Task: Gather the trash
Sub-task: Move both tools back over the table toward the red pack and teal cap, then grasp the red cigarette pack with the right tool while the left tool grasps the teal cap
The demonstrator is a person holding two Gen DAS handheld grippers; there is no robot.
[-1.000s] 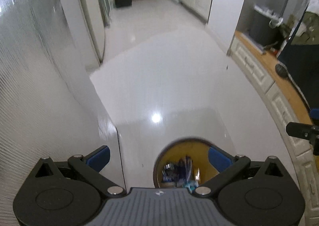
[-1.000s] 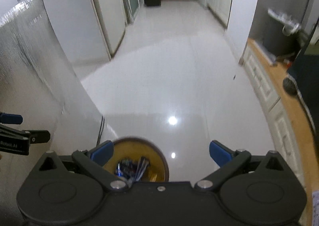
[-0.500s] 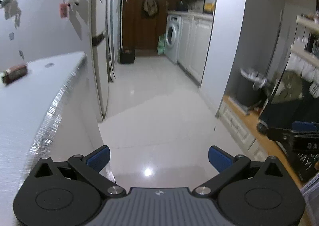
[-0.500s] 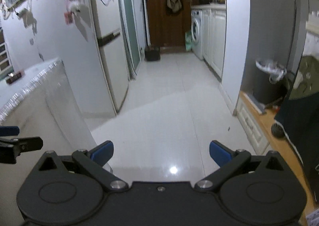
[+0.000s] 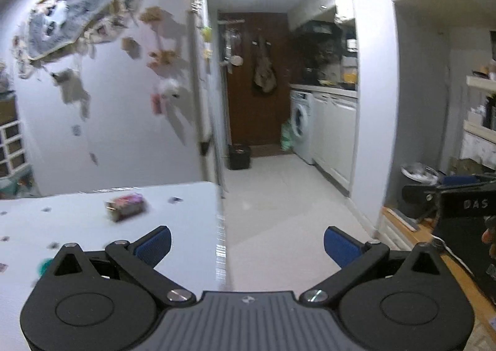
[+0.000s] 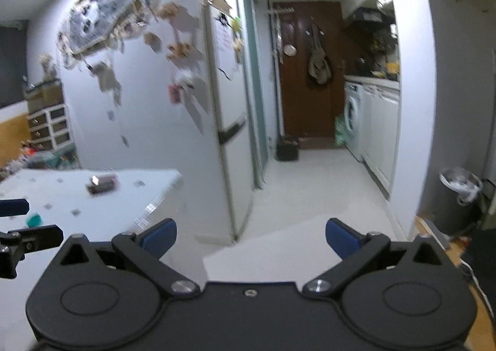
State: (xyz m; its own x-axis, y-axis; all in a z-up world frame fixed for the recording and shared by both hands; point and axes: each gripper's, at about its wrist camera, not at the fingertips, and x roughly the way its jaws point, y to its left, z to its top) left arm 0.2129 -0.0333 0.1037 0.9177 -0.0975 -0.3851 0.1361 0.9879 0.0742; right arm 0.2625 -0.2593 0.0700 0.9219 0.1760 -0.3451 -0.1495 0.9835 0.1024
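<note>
A crumpled pink and brown wrapper [image 5: 125, 206] lies on the white table [image 5: 173, 233] near its far right edge; it also shows in the right wrist view [image 6: 102, 185]. A small teal scrap [image 6: 34, 219] lies nearer on the table, and shows in the left wrist view [image 5: 43, 265]. My left gripper [image 5: 246, 245] is open and empty, held above the table's right edge. My right gripper [image 6: 251, 238] is open and empty, to the right of the table over the floor. The frames are blurred by motion.
A tall white fridge [image 6: 223, 103] stands behind the table. A white-tiled corridor [image 5: 279, 190] leads to a brown door [image 6: 307, 72], a washing machine [image 6: 352, 118] and a small black bin [image 5: 238, 156]. A dark lined bin [image 6: 458, 196] stands at the right.
Both grippers have tilted up from the floor and the round trash basket to table height. The basket has dropped out of view and the table top with the wrapper has come into view.
</note>
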